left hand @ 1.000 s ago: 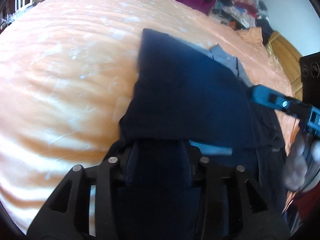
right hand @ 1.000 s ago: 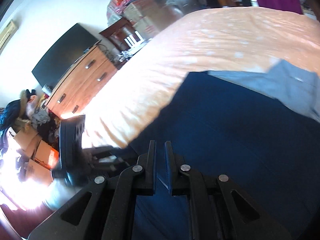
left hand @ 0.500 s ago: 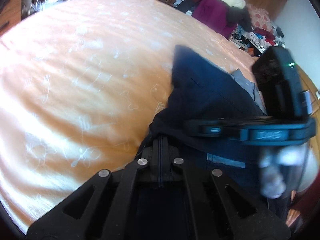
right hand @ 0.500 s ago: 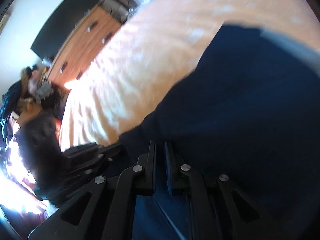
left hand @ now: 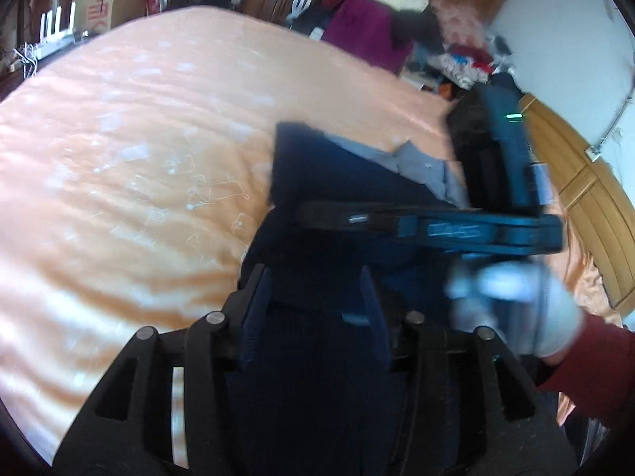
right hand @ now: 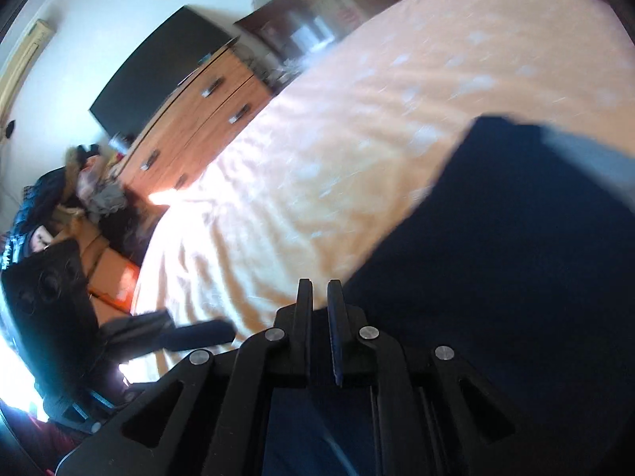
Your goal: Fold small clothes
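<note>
A dark navy garment (left hand: 337, 182) with a grey lining (left hand: 420, 162) lies folded on the orange bedspread (left hand: 139, 158). My left gripper (left hand: 313, 277) is open, its fingers apart over the garment's near edge with navy cloth between them. My right gripper (right hand: 319, 297) is nearly shut on a thin edge of the navy garment (right hand: 516, 238). In the left wrist view the right gripper's black and blue body crosses above the garment, held by a white-gloved hand (left hand: 516, 309). The left gripper's body (right hand: 166, 333) shows at the lower left of the right wrist view.
A wooden dresser (right hand: 198, 119) with a dark TV (right hand: 158, 67) stands beyond the bed's left side. Boxes and clutter (right hand: 79, 214) lie on the floor there. A purple coat (left hand: 369, 27) and a wooden wardrobe (left hand: 587, 198) stand past the far side.
My left gripper went from shut to open over the garment's near edge. The right gripper stayed closed on the cloth and swung across above the garment.
</note>
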Demonstrator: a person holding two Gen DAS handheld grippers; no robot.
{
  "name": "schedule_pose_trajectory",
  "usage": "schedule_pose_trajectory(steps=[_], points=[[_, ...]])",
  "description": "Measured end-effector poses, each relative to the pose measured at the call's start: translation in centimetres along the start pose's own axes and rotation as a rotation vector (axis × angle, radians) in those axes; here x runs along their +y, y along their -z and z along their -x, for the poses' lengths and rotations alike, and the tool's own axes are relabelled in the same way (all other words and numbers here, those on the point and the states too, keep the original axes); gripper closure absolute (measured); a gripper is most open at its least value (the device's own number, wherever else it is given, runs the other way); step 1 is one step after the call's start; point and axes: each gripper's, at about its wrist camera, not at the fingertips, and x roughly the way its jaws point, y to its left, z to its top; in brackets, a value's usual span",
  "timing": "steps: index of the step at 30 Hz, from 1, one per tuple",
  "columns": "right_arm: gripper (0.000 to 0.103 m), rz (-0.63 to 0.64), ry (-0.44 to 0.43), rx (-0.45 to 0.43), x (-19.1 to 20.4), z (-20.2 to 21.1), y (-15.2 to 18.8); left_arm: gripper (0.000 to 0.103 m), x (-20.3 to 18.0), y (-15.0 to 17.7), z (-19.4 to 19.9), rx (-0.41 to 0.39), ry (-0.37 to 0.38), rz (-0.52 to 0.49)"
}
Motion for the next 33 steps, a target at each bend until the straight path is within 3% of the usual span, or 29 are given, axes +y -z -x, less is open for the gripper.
schedule_pose_trajectory(steps=[3,5,6,8,14,17,19,21,25,29,33], points=[[0.090,-0.018,0.055,0.047,-2.2,0.0,-0.5,0.058,2.4,0.8,-2.5,0.059,-0.020,0.085],[0.093,-0.047,0.003,0.136,-3.7,-1.9,-1.2,0.058,3.5,1.3,-3.3,0.072,-0.024,0.135],[0.103,-0.044,-0.007,0.169,-4.0,-3.0,-1.6,0.058,3.9,1.5,-3.3,0.062,-0.012,0.147],[0.103,-0.018,0.009,0.198,-4.6,-4.5,-3.2,0.059,3.7,1.8,-3.1,0.053,-0.021,0.136],[0.103,-0.036,0.095,0.174,-8.5,-8.3,-10.1,0.058,3.5,1.9,-2.9,0.025,-0.038,0.127],[0.103,-0.036,0.157,0.099,-9.4,-7.6,-12.2,0.058,4.2,2.2,-2.2,0.010,-0.011,0.175],[0.089,-0.022,0.159,0.030,-8.9,-5.6,-12.9,0.056,4.5,2.4,-1.9,0.009,0.008,0.192],[0.089,-0.003,0.083,0.011,-7.6,-3.4,-12.3,0.053,4.4,2.5,-1.4,-0.006,0.019,0.201],[0.088,0.087,-0.056,0.151,-4.7,-3.4,-8.6,0.045,4.6,3.2,0.8,-0.064,0.019,0.242],[0.088,0.151,-0.138,0.230,-1.2,-4.6,-4.7,0.041,5.5,4.3,5.6,-0.153,-0.014,0.267],[0.088,0.190,-0.152,0.239,0.5,-3.2,-1.0,0.039,6.4,6.2,9.6,-0.178,-0.049,0.257]])
